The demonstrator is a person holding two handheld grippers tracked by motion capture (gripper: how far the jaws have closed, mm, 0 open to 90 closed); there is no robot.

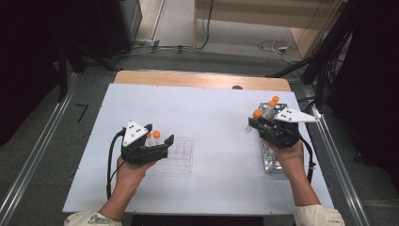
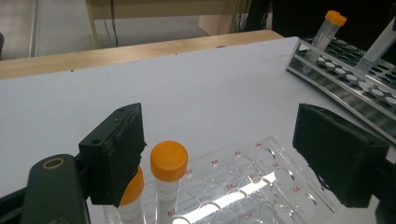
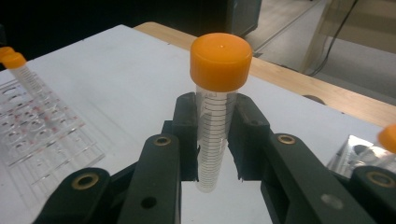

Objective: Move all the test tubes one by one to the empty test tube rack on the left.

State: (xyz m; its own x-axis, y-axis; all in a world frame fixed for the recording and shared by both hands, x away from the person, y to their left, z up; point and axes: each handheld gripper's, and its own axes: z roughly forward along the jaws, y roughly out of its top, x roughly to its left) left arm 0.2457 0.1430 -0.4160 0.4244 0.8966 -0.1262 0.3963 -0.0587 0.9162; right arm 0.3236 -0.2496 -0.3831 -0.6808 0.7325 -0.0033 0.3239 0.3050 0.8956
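Toward the worktop's [image 1: 211, 108] left edge, the left gripper [image 1: 160, 145] hangs over the clear rack [image 1: 181, 157], jaws apart with nothing clamped. Two orange-capped tubes [image 2: 168, 179] stand in that rack's left end, one just beside the left jaw and one partly behind it. Toward the right edge, the right gripper [image 1: 254, 125] is clamped on a tube [image 3: 215, 116], held upright above the white surface just left of the metal rack [image 1: 270, 160], where more capped tubes [image 1: 273, 102] stand at the far end.
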